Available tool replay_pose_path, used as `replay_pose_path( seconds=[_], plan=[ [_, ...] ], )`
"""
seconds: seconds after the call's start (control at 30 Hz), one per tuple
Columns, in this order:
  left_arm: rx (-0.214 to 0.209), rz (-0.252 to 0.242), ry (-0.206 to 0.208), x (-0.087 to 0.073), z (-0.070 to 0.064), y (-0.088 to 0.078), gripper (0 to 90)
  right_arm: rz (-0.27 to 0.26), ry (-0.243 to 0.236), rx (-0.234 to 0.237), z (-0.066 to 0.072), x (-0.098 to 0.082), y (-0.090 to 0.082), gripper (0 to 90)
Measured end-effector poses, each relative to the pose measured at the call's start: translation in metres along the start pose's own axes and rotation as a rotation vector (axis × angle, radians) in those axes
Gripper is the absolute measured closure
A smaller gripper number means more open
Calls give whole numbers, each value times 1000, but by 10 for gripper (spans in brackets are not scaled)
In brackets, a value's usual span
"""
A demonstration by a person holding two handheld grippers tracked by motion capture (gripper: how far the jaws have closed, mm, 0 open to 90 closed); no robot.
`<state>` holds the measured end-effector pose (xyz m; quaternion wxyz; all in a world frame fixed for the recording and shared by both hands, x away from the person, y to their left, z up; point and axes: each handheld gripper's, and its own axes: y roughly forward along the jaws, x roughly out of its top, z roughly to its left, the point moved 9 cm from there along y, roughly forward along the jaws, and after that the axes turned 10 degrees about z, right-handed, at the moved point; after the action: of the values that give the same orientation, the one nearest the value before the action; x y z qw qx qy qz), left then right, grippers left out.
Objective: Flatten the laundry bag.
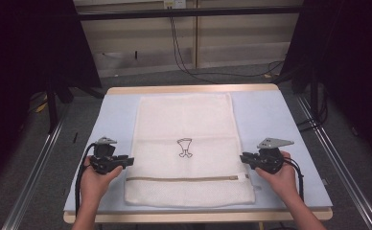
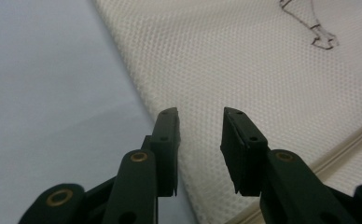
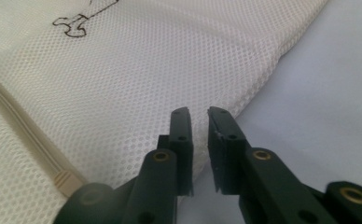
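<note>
A cream mesh laundry bag lies flat on the pale blue table top, with a small black line drawing at its middle and a zip across its near part. My left gripper sits low at the bag's left edge. In the left gripper view its jaws stand apart over the mesh edge with nothing between them. My right gripper is at the bag's right edge. Its jaws show a narrow gap, empty, just above the mesh; the zip pull lies nearby.
Bare table surface borders the bag on both sides and at the far end. Metal floor rails run along each side of the table, and black cables hang at the back wall. Dark curtains flank the scene.
</note>
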<state>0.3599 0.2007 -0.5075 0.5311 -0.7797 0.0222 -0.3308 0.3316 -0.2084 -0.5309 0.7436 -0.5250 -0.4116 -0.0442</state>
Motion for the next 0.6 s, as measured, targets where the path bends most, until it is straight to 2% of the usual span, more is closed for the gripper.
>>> replay_pose_path(
  seconds=[0.03,0.07,0.17,0.23,0.27,0.33,0.4,0.43,0.53,0.6],
  plan=[
    [-1,1,8,1,-3,1,637,-11,-4,-2,1,0,-2,824],
    [-1,-10,8,3,-6,2,599,-35,-17,3,2,1,-7,870],
    [3,4,39,6,-12,5,597,-48,-30,9,2,0,-11,900],
    [-6,-10,32,11,-19,6,581,-49,-40,12,1,-2,-15,900],
    [2,-7,56,12,-20,5,566,-56,-42,19,1,-3,-17,900],
    [-27,-9,90,16,-31,7,565,-55,-53,8,1,-6,-20,900],
    [-50,-10,106,20,-43,10,523,-71,-49,30,5,-7,-23,900],
    [-54,-13,113,22,-48,12,523,-71,-49,30,5,-7,-23,900],
    [-73,-10,146,29,-66,20,438,-52,-88,44,14,-10,-22,900],
    [-83,-8,149,31,-70,21,413,-49,-95,50,17,-11,-21,900]
  ],
)
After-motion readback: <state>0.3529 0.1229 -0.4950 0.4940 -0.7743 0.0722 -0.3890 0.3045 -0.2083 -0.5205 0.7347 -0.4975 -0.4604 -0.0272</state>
